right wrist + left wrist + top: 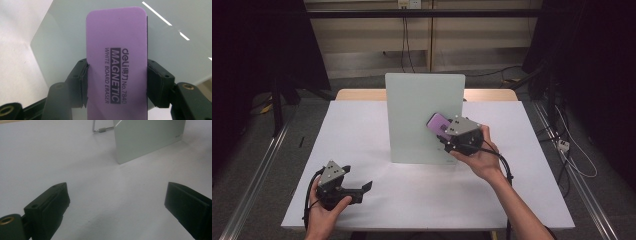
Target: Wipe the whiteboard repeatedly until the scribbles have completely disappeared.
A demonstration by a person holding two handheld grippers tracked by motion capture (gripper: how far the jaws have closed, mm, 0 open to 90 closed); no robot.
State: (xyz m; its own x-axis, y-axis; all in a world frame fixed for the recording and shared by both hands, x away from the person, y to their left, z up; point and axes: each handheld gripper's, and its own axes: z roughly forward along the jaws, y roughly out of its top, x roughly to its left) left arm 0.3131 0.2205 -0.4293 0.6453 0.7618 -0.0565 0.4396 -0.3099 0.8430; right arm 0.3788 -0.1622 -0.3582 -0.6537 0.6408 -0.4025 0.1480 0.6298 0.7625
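A purple whiteboard eraser, printed "MAGNETIC WHITE BOARD ERASER", is clamped by its long sides in my right gripper. It is held up against the front of the upright pale green whiteboard at its right half; whether the eraser touches the board I cannot tell. My left gripper rests low near the table's front left, jaws wide apart over bare white tabletop. From the left gripper view the whiteboard stands farther off, with its wire stand behind it.
The white table has its edges close on all sides; a wooden strip shows behind the board. Metal rails and cables run along the floor on both sides. A cable trails from each gripper.
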